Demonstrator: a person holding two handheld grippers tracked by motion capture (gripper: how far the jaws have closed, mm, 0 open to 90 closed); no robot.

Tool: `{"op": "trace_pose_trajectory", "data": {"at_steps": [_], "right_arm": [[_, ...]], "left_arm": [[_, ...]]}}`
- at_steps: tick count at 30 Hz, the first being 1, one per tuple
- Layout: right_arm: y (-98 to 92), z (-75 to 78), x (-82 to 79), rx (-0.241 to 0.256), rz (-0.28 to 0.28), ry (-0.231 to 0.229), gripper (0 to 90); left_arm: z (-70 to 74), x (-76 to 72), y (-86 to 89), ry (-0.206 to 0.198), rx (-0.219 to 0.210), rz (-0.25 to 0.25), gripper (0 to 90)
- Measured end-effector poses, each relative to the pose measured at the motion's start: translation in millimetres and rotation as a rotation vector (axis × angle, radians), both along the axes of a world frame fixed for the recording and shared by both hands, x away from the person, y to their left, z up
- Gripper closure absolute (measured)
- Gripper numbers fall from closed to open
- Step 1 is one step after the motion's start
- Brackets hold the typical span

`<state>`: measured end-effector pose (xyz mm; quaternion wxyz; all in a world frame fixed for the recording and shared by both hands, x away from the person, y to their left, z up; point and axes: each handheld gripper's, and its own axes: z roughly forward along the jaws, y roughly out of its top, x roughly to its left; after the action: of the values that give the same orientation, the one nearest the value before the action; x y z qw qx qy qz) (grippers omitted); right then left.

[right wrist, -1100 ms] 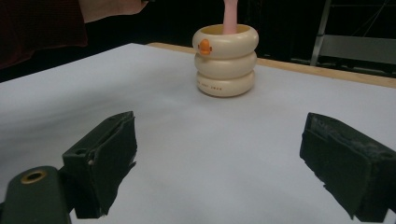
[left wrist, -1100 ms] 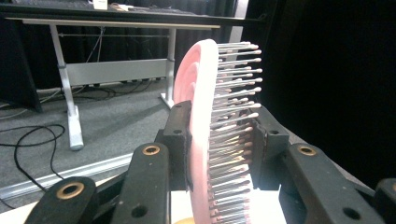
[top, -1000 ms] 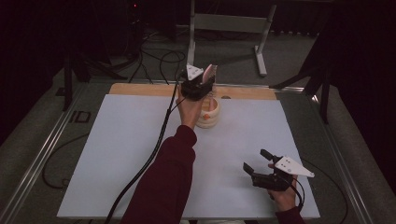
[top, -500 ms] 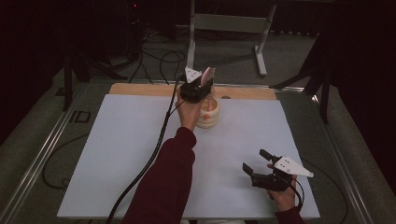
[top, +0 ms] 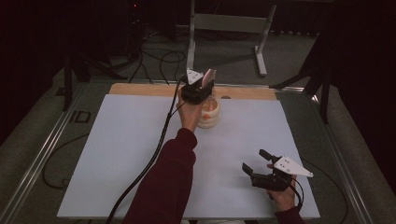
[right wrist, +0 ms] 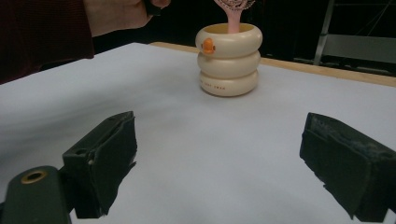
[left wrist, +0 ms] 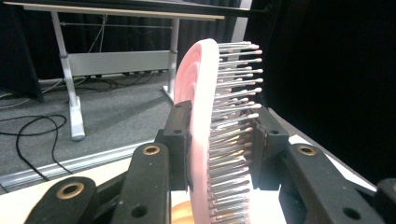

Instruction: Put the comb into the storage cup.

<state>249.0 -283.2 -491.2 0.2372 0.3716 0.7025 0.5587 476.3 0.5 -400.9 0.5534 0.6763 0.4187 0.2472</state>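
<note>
Pink hairbrush clamped in the left tongs, bristle head pinched between the two black jaws, handle pointing down into the cream ringed cup. Brush standing just above and partly inside that cup, handle end past the rim, head well clear over the top. Cup itself sitting on the white desk near the far wooden edge, little orange duck face on its upper ring. Judging by the look: light plastic brush, stiff back, springy pins with small ball tips, so a grip across the pins may squirm a bit; the flat back and the neck just under the head seem the surer places to take hold. Cup likely light too and easy to tip if the handle catches its rim. Right tongs resting low on the desk, well apart from the cup on the near side, jaws spread wide and holding nothing
</note>
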Motion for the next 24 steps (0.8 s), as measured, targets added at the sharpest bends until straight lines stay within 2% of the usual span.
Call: {"op": "trace_pose_trajectory", "data": {"at_steps": [24], "right_arm": [[1.3,-0.4,0.3,0.0,0.004,0.0,10.7]], "left_arm": [[-9.5,-1.5,-0.5,0.019,-0.004,-0.003,65.4]]}}
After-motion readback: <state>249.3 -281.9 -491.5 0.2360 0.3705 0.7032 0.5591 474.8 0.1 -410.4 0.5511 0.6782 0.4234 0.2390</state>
